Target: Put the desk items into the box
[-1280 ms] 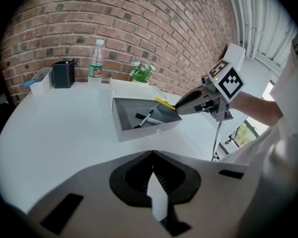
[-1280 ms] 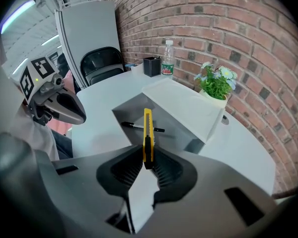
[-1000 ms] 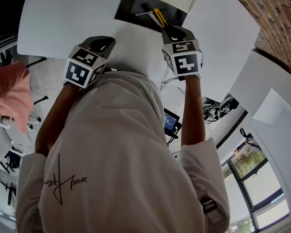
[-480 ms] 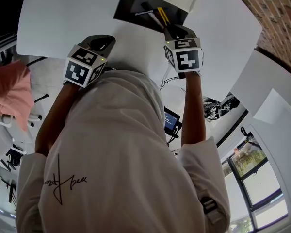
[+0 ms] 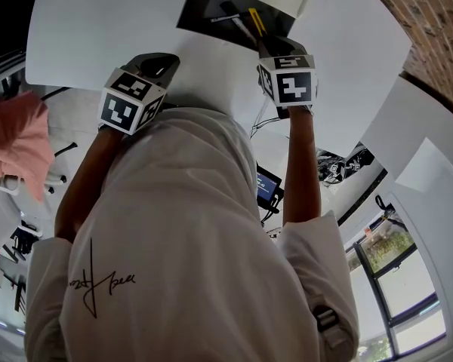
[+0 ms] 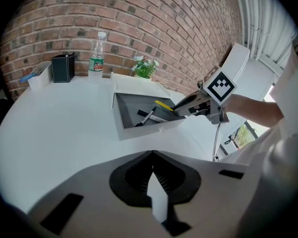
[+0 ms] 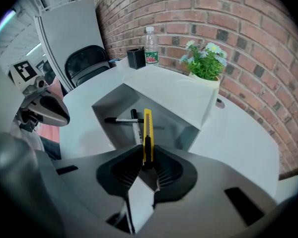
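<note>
The round white table carries the open white box with a grey inside, well across from the person; the right gripper is clenched on a slim yellow plastic utility knife, held end-on above the box's near edge; the left gripper is closed on nothing, low over bare tabletop. Judged from here, the knife should go further over the grey floor and come down beside the black marker pens before the jaws part; dropping it from height risks a bounce. The knife's rear end is buried between the jaws; whether its blade is retracted can't be told.
</note>
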Demonstrator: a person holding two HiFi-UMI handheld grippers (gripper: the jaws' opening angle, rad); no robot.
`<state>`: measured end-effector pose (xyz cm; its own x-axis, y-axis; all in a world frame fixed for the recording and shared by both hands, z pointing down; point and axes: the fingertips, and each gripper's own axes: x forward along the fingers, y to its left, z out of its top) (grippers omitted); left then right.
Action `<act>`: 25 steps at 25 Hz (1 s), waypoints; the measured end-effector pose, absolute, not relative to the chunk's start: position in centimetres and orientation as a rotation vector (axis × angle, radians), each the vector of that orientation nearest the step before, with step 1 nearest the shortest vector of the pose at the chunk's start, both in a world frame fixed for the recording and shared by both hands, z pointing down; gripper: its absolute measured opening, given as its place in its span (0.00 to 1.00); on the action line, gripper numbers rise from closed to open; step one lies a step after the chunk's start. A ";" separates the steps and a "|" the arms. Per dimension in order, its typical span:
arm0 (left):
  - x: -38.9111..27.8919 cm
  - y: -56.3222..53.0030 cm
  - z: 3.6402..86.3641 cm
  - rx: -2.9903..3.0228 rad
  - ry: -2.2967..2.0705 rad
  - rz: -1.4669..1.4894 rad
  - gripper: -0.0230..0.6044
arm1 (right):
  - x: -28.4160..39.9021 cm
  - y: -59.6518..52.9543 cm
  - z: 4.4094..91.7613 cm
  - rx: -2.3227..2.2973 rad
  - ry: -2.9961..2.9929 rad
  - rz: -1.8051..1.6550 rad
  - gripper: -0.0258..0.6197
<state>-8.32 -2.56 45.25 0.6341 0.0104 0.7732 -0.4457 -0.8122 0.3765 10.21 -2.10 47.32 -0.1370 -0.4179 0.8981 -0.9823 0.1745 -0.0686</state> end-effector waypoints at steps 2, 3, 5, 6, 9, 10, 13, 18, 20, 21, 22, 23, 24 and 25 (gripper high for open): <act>-8.3 -2.6 45.3 2.303 -0.339 1.097 0.05 | 10.3 -2.1 47.5 1.347 -1.673 0.932 0.17; -8.3 -2.6 45.4 2.301 -0.339 1.097 0.05 | 10.4 -2.2 47.6 1.347 -1.670 0.936 0.17; -8.4 -2.6 45.5 2.299 -0.338 1.098 0.05 | 10.4 -2.2 47.7 1.347 -1.664 0.942 0.17; -8.4 -2.7 45.5 2.298 -0.337 1.098 0.05 | 10.4 -2.2 47.8 1.347 -1.661 0.946 0.17; -8.4 -2.7 45.5 2.296 -0.337 1.100 0.05 | 10.4 -2.3 48.0 1.344 -1.653 0.956 0.17; -8.4 -2.7 45.6 2.294 -0.337 1.101 0.05 | 10.3 -2.3 48.1 1.342 -1.651 0.959 0.17; -8.4 -2.8 45.6 2.292 -0.335 1.102 0.05 | 10.3 -2.2 48.3 1.338 -1.645 0.965 0.17; -8.4 -2.8 45.8 2.287 -0.335 1.105 0.05 | 10.7 -2.5 48.4 1.350 -1.630 0.975 0.17; -8.3 -2.8 45.8 2.285 -0.334 1.106 0.05 | 10.8 -2.5 48.3 1.353 -1.628 0.980 0.17; -8.3 -2.8 45.8 2.285 -0.333 1.106 0.05 | 10.8 -2.6 48.4 1.352 -1.627 0.983 0.17; -8.3 -2.8 45.8 2.285 -0.333 1.105 0.05 | 10.7 -2.6 48.4 1.351 -1.625 0.984 0.17; -8.3 -2.8 45.8 2.285 -0.333 1.105 0.05 | 10.7 -2.6 48.4 1.350 -1.623 0.985 0.17; -8.3 -2.8 45.8 2.285 -0.333 1.105 0.05 | 10.7 -2.6 48.5 1.349 -1.621 0.985 0.17; -8.4 -2.8 45.8 2.284 -0.333 1.105 0.05 | 10.7 -2.6 48.5 1.349 -1.619 0.986 0.17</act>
